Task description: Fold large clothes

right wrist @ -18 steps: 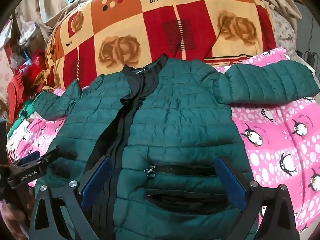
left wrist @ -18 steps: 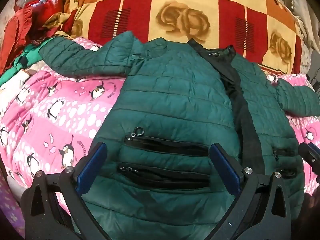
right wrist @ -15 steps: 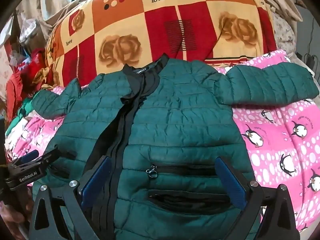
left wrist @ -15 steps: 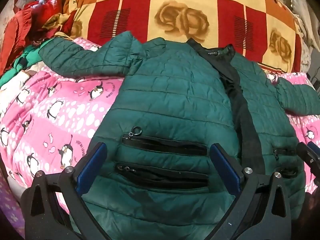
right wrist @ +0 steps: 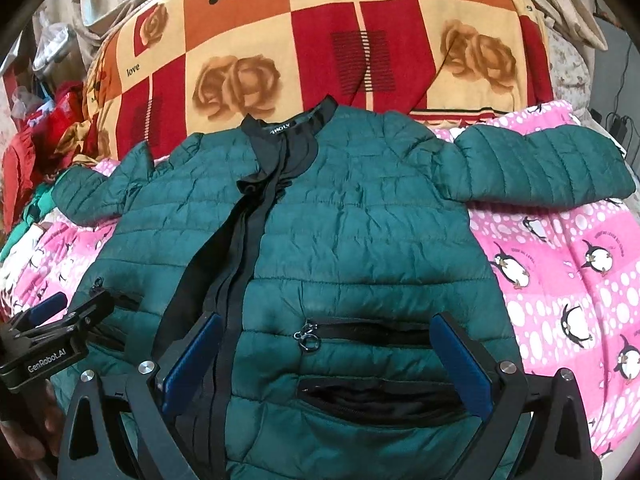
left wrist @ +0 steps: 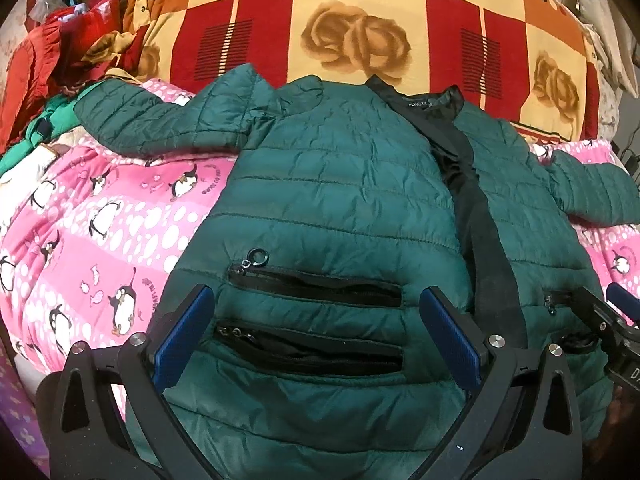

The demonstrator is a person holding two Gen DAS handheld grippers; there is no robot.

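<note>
Over the green jacket (left wrist: 340, 200), both grippers (left wrist: 316, 336) (right wrist: 326, 360) agape, empty; right sleeve (right wrist: 544, 164) fully outstretched only from the right wrist.

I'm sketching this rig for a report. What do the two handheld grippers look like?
Both match: the left gripper and right gripper have black angular frames with triangular cutouts, silver round bolts and flat blue finger pads. White "GenRobot.AI" lettering marks the left one's side.
</note>
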